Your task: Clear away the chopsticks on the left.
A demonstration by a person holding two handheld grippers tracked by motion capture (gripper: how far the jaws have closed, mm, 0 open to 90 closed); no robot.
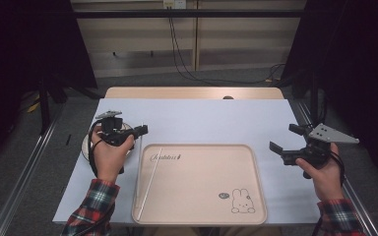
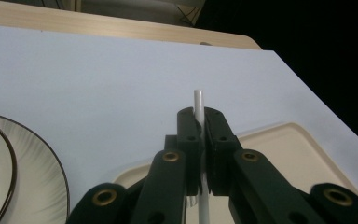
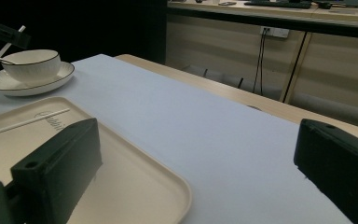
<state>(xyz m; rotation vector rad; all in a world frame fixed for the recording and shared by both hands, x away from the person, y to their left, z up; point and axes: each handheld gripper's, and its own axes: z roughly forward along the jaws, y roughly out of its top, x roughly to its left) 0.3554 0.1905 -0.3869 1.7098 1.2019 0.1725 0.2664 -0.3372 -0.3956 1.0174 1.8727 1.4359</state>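
My left gripper point(image 1: 139, 131) is shut on a thin white stick point(image 2: 198, 100) whose tip pokes up past the jaw tips point(image 2: 199, 116). It hovers near the far left corner of a beige tray point(image 1: 202, 182), beside a dark-rimmed white plate point(image 1: 85, 145). A second white stick point(image 1: 150, 182) lies along the tray's left side point(image 3: 25, 122). My right gripper point(image 1: 283, 137) stands open to the right of the tray, with nothing between its jaws point(image 3: 198, 140). In the right gripper view a white bowl point(image 3: 30, 64) sits on the plate, and the left gripper point(image 3: 4, 32) hangs above it.
A pale sheet point(image 1: 202, 120) covers the table, with its wooden edge point(image 1: 192, 92) at the back. The tray bears a rabbit drawing point(image 1: 241, 201) near its front right corner. Dark curtains flank the table, and cables run along the floor behind it.
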